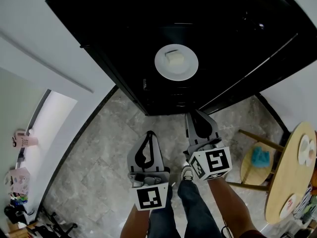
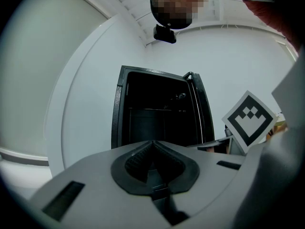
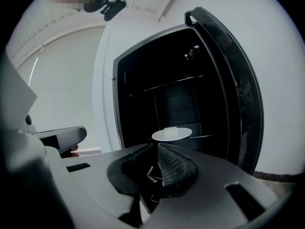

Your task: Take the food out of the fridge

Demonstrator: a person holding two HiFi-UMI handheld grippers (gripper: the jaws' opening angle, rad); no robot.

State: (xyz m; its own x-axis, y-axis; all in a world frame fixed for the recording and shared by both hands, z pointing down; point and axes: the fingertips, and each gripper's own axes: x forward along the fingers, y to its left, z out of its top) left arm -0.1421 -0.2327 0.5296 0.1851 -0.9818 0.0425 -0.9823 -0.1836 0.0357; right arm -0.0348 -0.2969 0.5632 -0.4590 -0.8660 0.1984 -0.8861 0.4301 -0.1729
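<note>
Both pairs of jaws are pressed together with nothing between them. In the left gripper view the tips of the left gripper (image 2: 153,144) meet in a point low in the middle of the frame, and the right gripper (image 3: 157,147) shows the same in its own view.

The fridge (image 1: 124,33) is black and fills the upper middle of the head view, with its door (image 3: 238,94) swung open at the right of the right gripper view. Inside, a white plate (image 1: 176,62) rests on a shelf just above the centre of the head view. On it sits a small pale block of food (image 1: 174,57). In the right gripper view the plate (image 3: 171,134) lies just above the closed tips, with the food (image 3: 170,129) on top, so this gripper is aimed at it. The left gripper view looks into the dark fridge but shows no plate.

In the head view the left gripper (image 1: 149,134) and the right gripper (image 1: 196,115) sit in the lower middle, in front of the fridge and apart from the plate.

This looks like the approach: the door is open and the food is not yet taken. The next move probably calls for the right jaws to spread, reach in, close on the plate's near rim and draw it out level so the food does not slide.
</note>
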